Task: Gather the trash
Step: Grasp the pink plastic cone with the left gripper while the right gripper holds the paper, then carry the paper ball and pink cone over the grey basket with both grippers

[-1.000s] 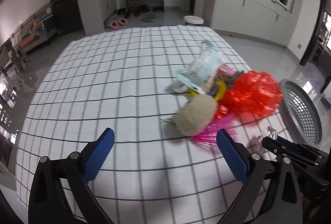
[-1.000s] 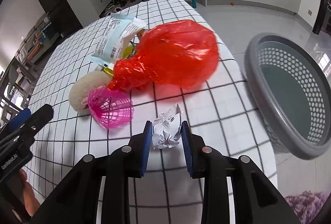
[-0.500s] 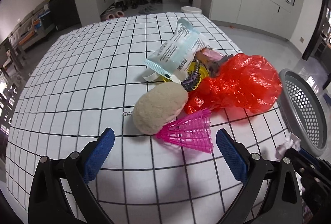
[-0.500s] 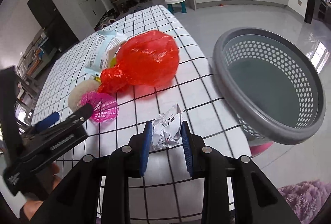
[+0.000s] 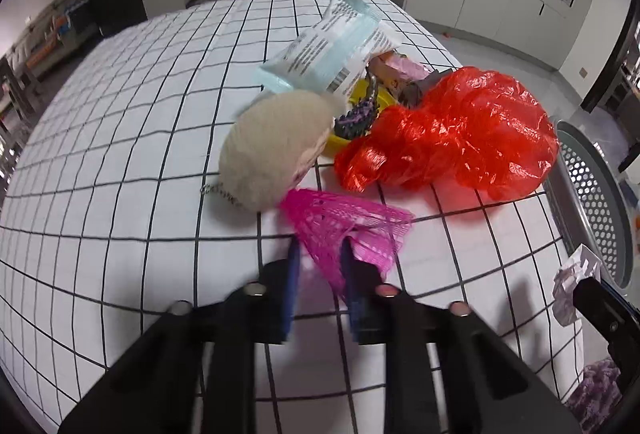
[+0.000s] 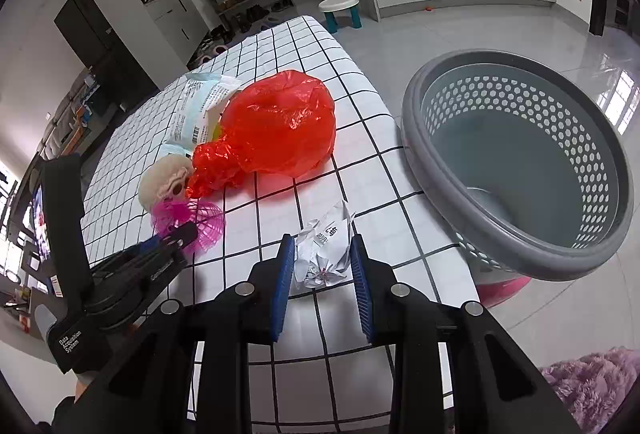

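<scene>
My left gripper (image 5: 320,252) points down at a pink mesh net (image 5: 344,222) lying on the checked tablecloth (image 5: 120,153). Its jaws are closing, and the net's near edge is pinched between the blue pads. From the right wrist view the left gripper (image 6: 184,232) sits on the pink net (image 6: 200,218). My right gripper (image 6: 322,246) is shut on a crumpled white wrapper (image 6: 324,234), held above the table's corner beside the grey basket (image 6: 416,137). The wrapper (image 5: 572,274) also shows at the left view's right edge.
Behind the net lie a beige plush ball (image 5: 276,153), a red plastic bag (image 5: 460,137), a blue-white packet (image 5: 332,49) and a purple comb (image 5: 356,117) on something yellow. The perforated basket (image 5: 592,185) stands off the table's right edge. A purple rug (image 6: 592,386) lies below.
My left gripper came down and forward onto the pink net, and its wide-open jaws closed around it. The right gripper carried the wrapper a little toward the basket.
</scene>
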`<state>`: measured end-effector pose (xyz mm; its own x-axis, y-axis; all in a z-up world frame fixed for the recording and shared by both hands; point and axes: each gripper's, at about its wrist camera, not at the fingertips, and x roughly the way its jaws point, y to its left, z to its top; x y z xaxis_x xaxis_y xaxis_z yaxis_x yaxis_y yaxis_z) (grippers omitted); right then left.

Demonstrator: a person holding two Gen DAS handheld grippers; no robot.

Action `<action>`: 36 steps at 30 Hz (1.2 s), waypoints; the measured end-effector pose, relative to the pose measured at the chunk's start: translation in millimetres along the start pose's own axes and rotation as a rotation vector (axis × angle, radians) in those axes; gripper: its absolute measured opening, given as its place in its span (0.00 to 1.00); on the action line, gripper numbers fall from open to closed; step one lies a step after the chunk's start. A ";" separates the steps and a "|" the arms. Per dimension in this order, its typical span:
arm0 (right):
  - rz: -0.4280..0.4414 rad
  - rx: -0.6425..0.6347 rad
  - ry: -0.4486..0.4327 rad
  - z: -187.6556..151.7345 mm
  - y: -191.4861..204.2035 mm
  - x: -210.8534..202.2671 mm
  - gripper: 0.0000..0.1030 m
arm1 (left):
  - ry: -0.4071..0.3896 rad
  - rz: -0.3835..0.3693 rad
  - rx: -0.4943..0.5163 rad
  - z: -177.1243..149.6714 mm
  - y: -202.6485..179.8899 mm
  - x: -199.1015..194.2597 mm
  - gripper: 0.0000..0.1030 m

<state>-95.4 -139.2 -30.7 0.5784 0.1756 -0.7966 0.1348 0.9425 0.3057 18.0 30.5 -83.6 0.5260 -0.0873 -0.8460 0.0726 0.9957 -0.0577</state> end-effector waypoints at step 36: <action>-0.061 0.133 -0.079 9.5 -71.1 -47.6 0.27 | -0.152 -0.185 0.232 8.2 -75.8 -94.5 0.03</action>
<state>-124.8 -217.3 -9.6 0.6264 0.0910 -0.7742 0.2739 0.9041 0.3279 -30.3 -37.0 5.1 0.6054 -0.2866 -0.7425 0.3602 0.9306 -0.0655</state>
